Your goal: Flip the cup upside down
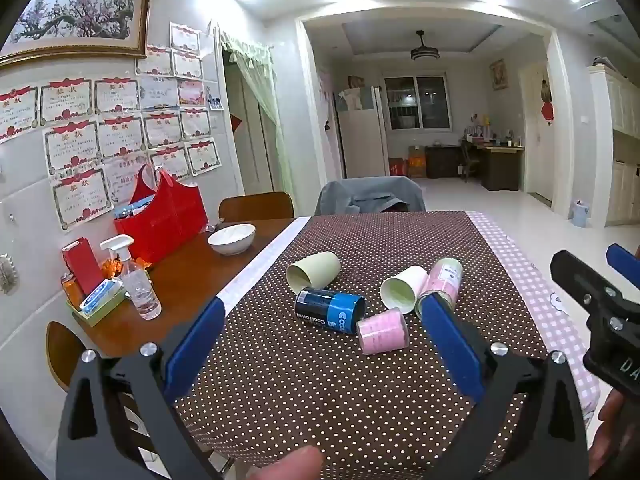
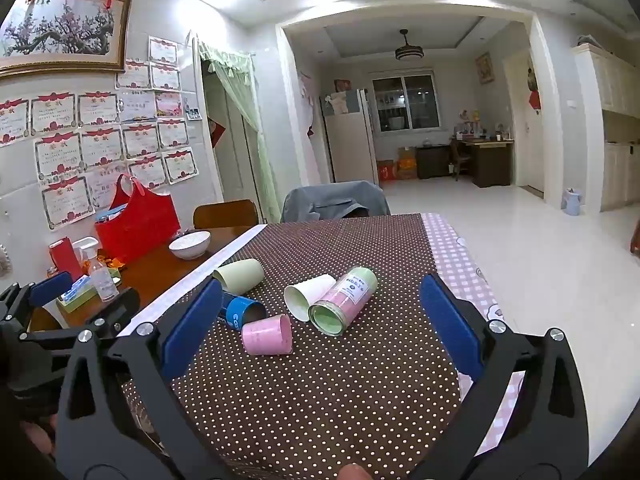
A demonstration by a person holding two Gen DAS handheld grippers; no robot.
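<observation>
Several cups lie on their sides on the brown dotted tablecloth [image 1: 320,380]: a pale green cup [image 1: 314,271], a blue and black cup [image 1: 330,309], a small pink cup [image 1: 382,331], a white paper cup [image 1: 402,288] and a pink and green can [image 1: 442,280]. They also show in the right wrist view: green cup [image 2: 239,276], blue cup [image 2: 244,314], pink cup [image 2: 267,335], white cup [image 2: 307,297], can [image 2: 344,300]. My left gripper [image 1: 320,312] is open and empty, held short of the cups. My right gripper [image 2: 320,308] is open and empty, likewise short of them.
A white bowl [image 1: 231,239], a red bag [image 1: 160,220], a spray bottle [image 1: 134,280] and a box tray [image 1: 96,304] stand on the bare wood at left. A chair with a grey jacket [image 1: 370,196] stands at the far end. The pink checked edge [image 1: 532,280] is at right.
</observation>
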